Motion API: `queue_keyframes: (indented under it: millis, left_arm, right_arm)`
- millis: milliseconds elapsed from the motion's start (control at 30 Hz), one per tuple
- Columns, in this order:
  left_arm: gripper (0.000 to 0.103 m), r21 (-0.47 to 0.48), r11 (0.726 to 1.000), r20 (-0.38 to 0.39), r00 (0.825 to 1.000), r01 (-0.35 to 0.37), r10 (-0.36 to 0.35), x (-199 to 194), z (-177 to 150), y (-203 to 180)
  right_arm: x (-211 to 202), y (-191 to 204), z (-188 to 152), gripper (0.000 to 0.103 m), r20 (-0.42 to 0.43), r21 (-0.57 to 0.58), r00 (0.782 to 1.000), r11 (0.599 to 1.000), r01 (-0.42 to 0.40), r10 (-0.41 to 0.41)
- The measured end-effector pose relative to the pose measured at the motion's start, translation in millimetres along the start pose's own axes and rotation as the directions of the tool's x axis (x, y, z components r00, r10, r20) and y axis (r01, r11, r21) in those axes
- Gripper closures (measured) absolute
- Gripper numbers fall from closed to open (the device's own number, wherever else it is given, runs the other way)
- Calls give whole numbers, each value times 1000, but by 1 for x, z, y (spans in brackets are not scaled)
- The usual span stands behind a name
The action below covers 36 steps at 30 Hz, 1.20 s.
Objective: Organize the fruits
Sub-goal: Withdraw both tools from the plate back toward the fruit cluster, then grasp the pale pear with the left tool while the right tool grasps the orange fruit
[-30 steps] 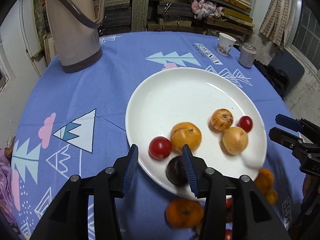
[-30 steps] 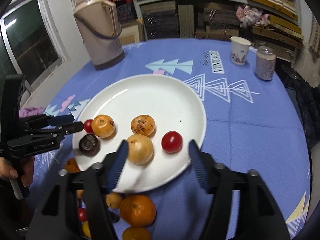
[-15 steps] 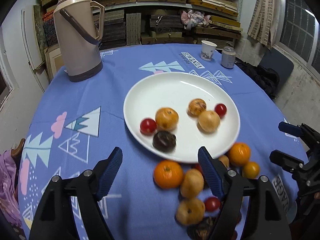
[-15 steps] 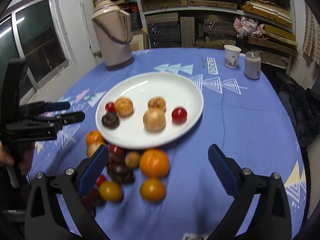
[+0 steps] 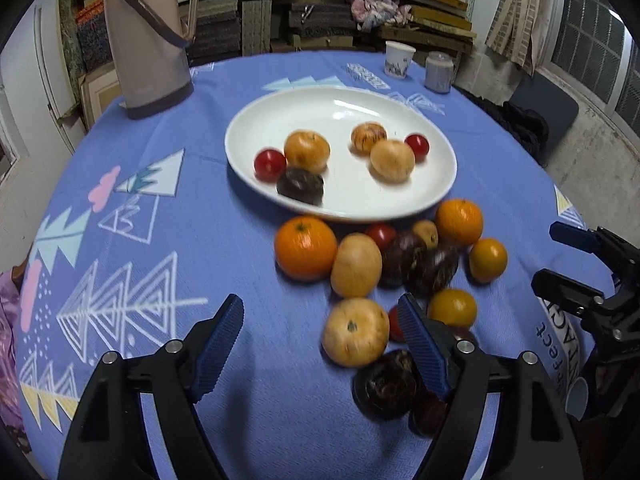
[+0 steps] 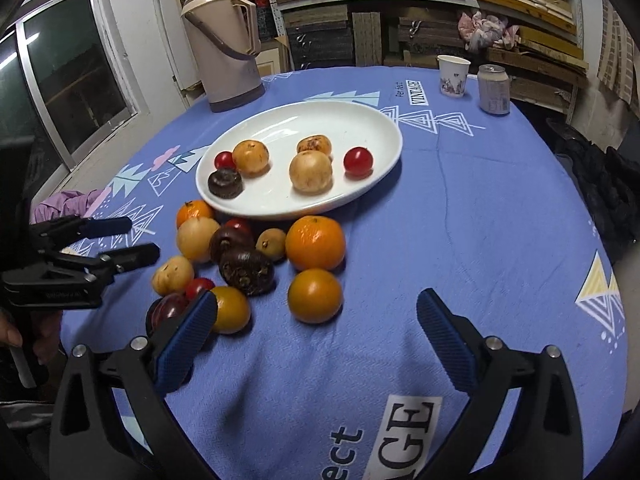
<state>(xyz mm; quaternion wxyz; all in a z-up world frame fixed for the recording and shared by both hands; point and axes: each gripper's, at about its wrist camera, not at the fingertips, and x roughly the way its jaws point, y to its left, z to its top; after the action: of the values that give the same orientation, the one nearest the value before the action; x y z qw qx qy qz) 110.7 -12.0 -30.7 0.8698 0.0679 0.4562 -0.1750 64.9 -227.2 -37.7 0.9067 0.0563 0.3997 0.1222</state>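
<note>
— What does your left wrist camera give you?

— My left gripper (image 5: pixel 320 330) is spread wide with only blue tablecloth (image 5: pixel 224 216) between its pads. At twelve o'clock sits the white plate (image 5: pixel 436 196), holding two cherry tomatoes, three tan-orange fruits and one dark chestnut-like piece. The loose fruit pile (image 5: pixel 400 272) lies at the plate's six o'clock edge, off the plate.

— And the right wrist camera?

— My right gripper (image 6: pixel 316 322) gapes as wide as it goes, gripping nothing. The same plate (image 6: pixel 376 188) lies at eleven o'clock with those six pieces. An orange (image 6: pixel 315 243) lies just beside its near rim, a smaller orange fruit (image 6: pixel 315 295) nearest my pads.
</note>
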Motion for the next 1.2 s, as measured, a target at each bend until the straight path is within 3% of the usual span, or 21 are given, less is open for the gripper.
queue_keyframes:
  millis: [533, 600, 667, 733, 933, 1200]
  left_arm:
    - [25, -48, 997, -90, 994, 63, -67, 33, -7, 8]
    - [35, -50, 995, -86, 992, 90, -94, 34, -6, 9]
    - [57, -39, 995, -100, 990, 93, -96, 38, -7, 10]
    - [62, -29, 996, -96, 992, 80, -82, 39, -8, 11]
    - [62, -31, 995, -94, 991, 94, -97, 41, -8, 15]
    - [62, -29, 995, -93, 991, 94, -96, 41, -9, 15]
  right_arm:
    - [14, 0, -5, 5, -17, 16, 1000, 1000, -15, 15]
    - [14, 0, -5, 5, -11, 13, 1000, 1000, -8, 8]
    - [14, 0, -4, 5, -9, 10, 1000, 1000, 0, 0]
    - [15, 0, -4, 5, -14, 3, 1000, 1000, 12, -12]
    - [21, 2, -5, 5, -40, -59, 994, 993, 102, -104]
    - [37, 1, -7, 5, -75, -61, 992, 993, 98, -102]
